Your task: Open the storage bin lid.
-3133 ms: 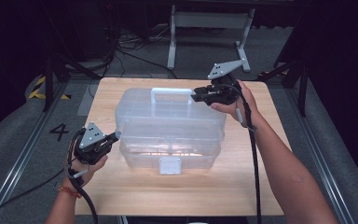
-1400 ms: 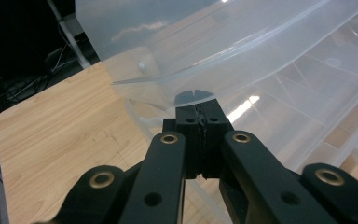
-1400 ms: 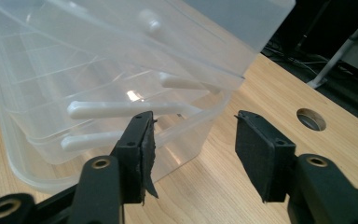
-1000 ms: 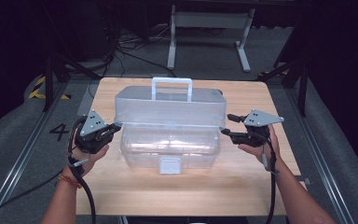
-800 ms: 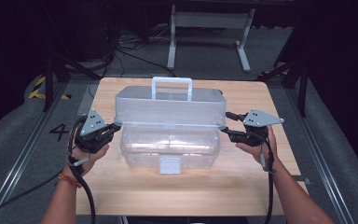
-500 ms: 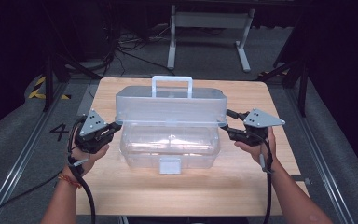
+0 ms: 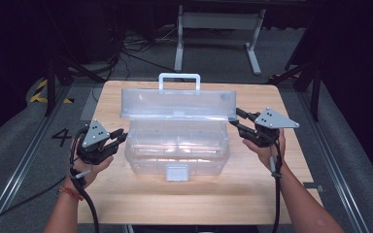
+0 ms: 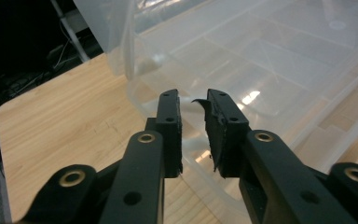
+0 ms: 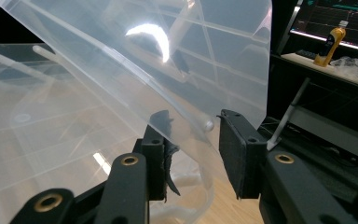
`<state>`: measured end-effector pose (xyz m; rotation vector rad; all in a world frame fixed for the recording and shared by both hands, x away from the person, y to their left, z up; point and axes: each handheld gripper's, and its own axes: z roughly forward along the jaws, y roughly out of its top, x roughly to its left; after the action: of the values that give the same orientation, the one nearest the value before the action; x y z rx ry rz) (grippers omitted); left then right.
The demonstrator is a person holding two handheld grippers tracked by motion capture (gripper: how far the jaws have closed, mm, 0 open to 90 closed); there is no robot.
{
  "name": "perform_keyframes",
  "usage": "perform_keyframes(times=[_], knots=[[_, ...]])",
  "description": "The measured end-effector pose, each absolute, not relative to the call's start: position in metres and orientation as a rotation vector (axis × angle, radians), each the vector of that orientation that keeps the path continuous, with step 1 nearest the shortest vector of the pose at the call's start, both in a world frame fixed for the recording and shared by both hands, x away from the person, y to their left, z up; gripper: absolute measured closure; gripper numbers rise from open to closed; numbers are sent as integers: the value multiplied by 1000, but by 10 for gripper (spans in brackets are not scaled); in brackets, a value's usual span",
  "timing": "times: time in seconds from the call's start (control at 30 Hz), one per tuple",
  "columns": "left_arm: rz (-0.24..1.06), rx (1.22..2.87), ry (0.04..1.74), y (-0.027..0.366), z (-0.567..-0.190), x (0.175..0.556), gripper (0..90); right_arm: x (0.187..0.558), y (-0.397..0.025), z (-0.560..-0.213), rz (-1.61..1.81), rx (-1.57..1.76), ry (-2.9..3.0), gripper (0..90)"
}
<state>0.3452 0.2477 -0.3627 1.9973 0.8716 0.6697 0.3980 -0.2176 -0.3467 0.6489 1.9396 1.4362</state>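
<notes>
A clear plastic box (image 7: 177,145) sits mid-table with its lid (image 7: 175,104) swung up and the white handle (image 7: 178,77) on top. A latch tab (image 7: 177,171) hangs at the front. My left gripper (image 7: 121,136) is at the box's left end. In the left gripper view, my left gripper (image 8: 193,100) has its jaws a narrow gap apart over the box rim (image 8: 140,100). My right gripper (image 7: 234,118) is at the lid's right end. In the right gripper view, my right gripper (image 9: 196,123) is open and straddles the lid's edge (image 9: 135,60).
The wooden table (image 7: 126,194) has bare board in front of the box and at both sides. A metal stand (image 7: 213,22) and floor cables lie beyond the far edge. A yellow bottle (image 9: 332,42) stands on a shelf off to the right.
My right gripper left the handle on top, dropped to the box's right side and closed in on the lid's end. The lid has swung up to upright. My left gripper has barely moved.
</notes>
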Motion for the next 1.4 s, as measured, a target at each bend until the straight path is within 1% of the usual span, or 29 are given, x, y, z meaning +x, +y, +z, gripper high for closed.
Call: perform_keyframes(times=[0.17,0.3,0.9,1.4], knots=[[663,1994,885,253,-370,344,696,400,-214,-343,1423,662,1904,671],[649,1998,886,255,-375,340,679,400,-211,-341,1393,662,1865,687],[604,2046,893,253,-392,334,639,407,-206,-333,1360,688,1803,752],[581,2057,883,249,-396,333,619,414,-201,-329,1352,752,1748,794]])
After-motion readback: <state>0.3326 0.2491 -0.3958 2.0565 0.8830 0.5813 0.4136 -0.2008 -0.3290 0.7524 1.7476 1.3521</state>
